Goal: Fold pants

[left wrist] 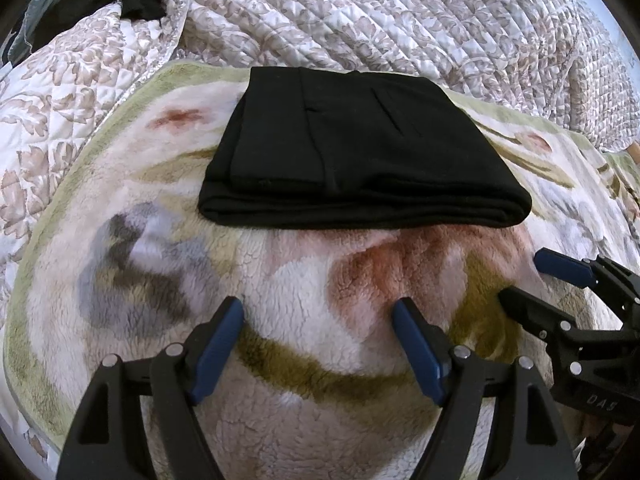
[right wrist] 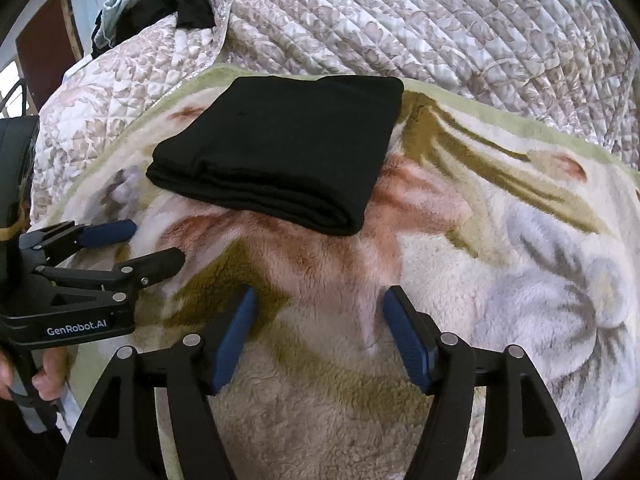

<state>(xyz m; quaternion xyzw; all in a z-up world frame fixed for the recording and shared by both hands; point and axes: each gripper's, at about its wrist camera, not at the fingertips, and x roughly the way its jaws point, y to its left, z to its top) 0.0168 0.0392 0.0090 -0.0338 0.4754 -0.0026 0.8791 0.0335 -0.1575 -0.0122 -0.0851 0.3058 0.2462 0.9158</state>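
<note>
A: How far along?
B: Looks finished: pants [left wrist: 360, 152] lie folded in a compact stack, upper centre, on the fleece blanket [left wrist: 300, 280].
A: Grippers?
B: Left gripper [left wrist: 318, 312] and right gripper [right wrist: 318, 300] both wide, empty, near the stack.

text: we read "GenRobot.AI" in white letters | on: black body of the left claw [right wrist: 156, 244], seen from the right wrist view | other marks: pale characters on the right claw [left wrist: 532, 280] body in the left wrist view, too unclear for us to read
</note>
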